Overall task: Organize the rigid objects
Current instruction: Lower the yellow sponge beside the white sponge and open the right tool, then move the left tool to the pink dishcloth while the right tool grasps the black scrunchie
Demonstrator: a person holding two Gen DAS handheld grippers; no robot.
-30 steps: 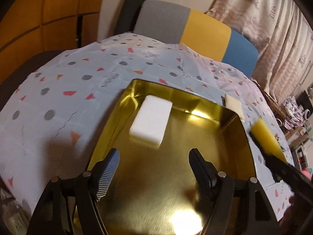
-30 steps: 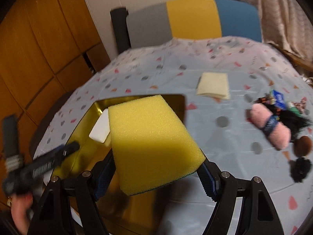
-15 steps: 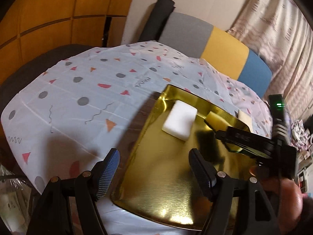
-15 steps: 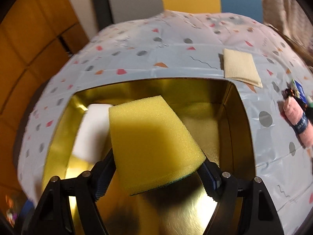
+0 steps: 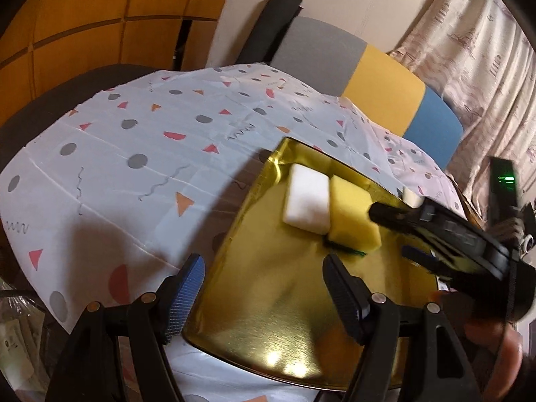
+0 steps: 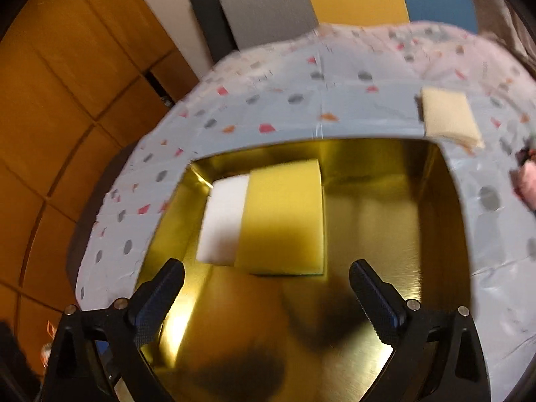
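Observation:
A gold tray (image 5: 268, 301) (image 6: 385, 301) lies on the patterned tablecloth. In its far left corner a yellow sponge (image 6: 284, 221) (image 5: 351, 216) lies flat beside a white block (image 6: 224, 221) (image 5: 308, 202), touching it. My right gripper (image 6: 266, 284) hovers over the tray just short of the sponge; its jaws are opening and nothing is between them. It also shows in the left wrist view as a black tool (image 5: 435, 227) reaching over the tray. My left gripper (image 5: 261, 278) stands open over the tray's near left edge, empty.
A cream sponge (image 6: 445, 117) lies on the cloth beyond the tray's far right corner. A pink yarn ball (image 6: 526, 181) sits at the right edge. A grey, yellow and blue chair back (image 5: 368, 70) stands behind the table. A hand (image 5: 495, 351) holds the right tool.
The right gripper carried the yellow sponge over the tray, let go and opened; the sponge now lies beside the white block. The left gripper shifted left, to the tray's edge.

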